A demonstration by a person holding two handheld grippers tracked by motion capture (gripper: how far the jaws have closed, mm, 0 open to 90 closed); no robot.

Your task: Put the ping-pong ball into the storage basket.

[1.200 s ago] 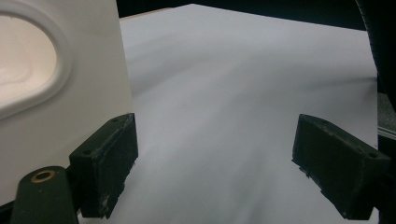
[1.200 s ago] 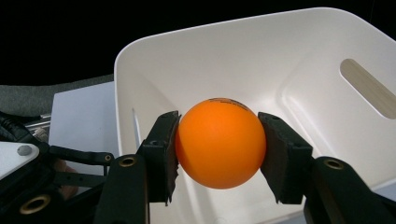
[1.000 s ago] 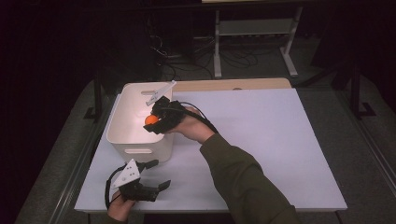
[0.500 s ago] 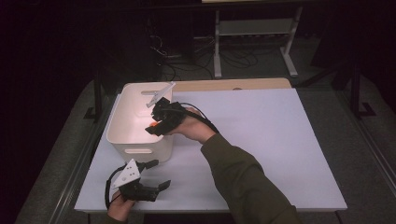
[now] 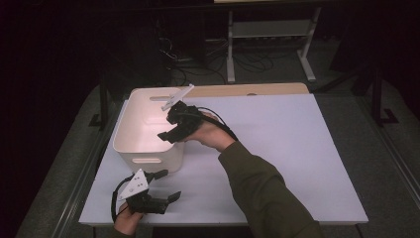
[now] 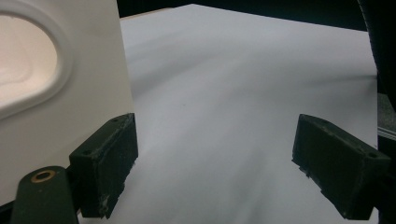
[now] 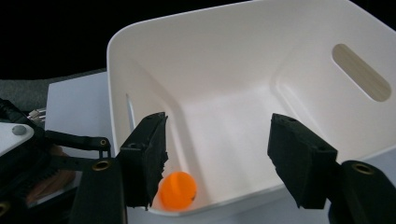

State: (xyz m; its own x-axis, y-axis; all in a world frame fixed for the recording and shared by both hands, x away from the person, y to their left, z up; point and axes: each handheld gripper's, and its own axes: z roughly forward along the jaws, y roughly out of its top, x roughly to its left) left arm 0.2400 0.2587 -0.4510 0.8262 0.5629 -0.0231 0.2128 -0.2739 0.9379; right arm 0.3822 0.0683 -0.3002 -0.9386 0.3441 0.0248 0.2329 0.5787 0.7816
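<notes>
High view overhead facing forward, right claw view close into white bin [image 7: 243,60], both sharing it

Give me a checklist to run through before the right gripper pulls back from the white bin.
1. Ball released: ok. The orange ball lies on the bin floor, below the right gripper, whose jaws have just been opening with nothing between them.
2. Ball inside the white bin: ok, near a wall at the bottom.
3. Ball at rest: cannot tell from one moment.
4. Right gripper free of the bin rim: cannot tell; it hangs over the bin's near right edge in the high view.
5. Left gripper out of the way: ok, open, on the table in front of the bin.
</notes>
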